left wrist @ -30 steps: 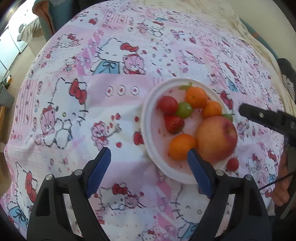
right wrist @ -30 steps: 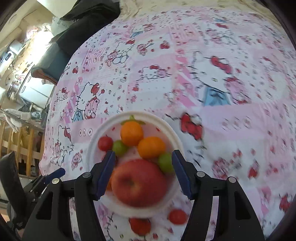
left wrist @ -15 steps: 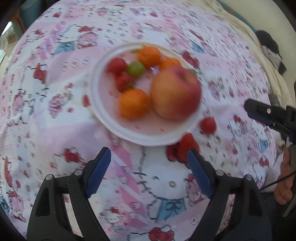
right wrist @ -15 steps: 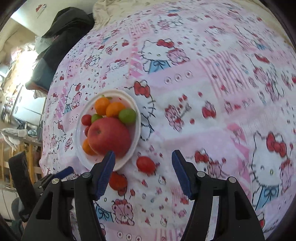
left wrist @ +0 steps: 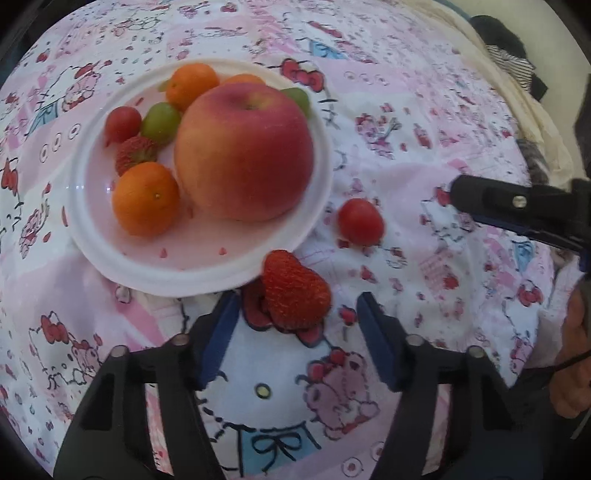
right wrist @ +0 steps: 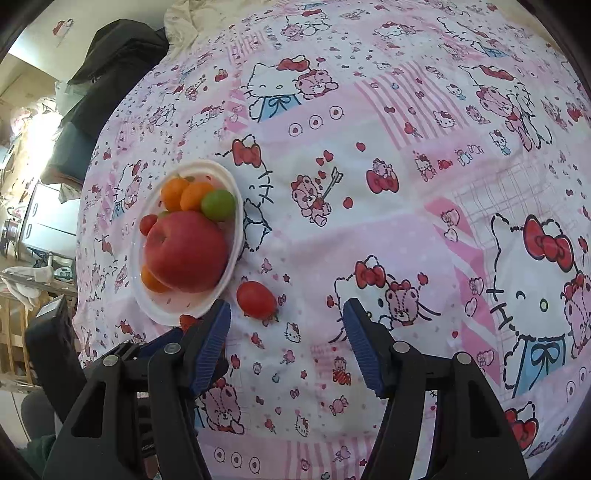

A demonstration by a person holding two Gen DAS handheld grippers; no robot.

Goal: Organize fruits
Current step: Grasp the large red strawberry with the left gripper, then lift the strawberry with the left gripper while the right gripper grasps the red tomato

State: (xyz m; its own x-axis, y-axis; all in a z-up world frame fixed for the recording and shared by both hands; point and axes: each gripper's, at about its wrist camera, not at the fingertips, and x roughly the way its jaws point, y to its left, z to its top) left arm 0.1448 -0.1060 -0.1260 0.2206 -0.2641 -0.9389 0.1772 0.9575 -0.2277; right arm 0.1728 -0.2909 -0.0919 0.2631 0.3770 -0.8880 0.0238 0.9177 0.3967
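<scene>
Steeply down, left gripper (left wrist: pixel 297 314) fingers closing, straddling strawberry (left wrist: pixel 295 295).

A pink cartoon-cat cloth (right wrist: pixel 369 229) covers the whole surface. Past its far edge lies a cream blanket (right wrist: pixel 184 22) and a black bag (right wrist: pixel 118 62) against a pale wall (right wrist: pixel 33 33). At the left — bright daylight (right wrist: pixel 33 147), a grey cabinet (right wrist: pixel 48 221) and a wooden frame (right wrist: pixel 11 332). In the left wrist view, striped dark fabric (left wrist: pixel 513 66) rests at the cloth's right edge
</scene>
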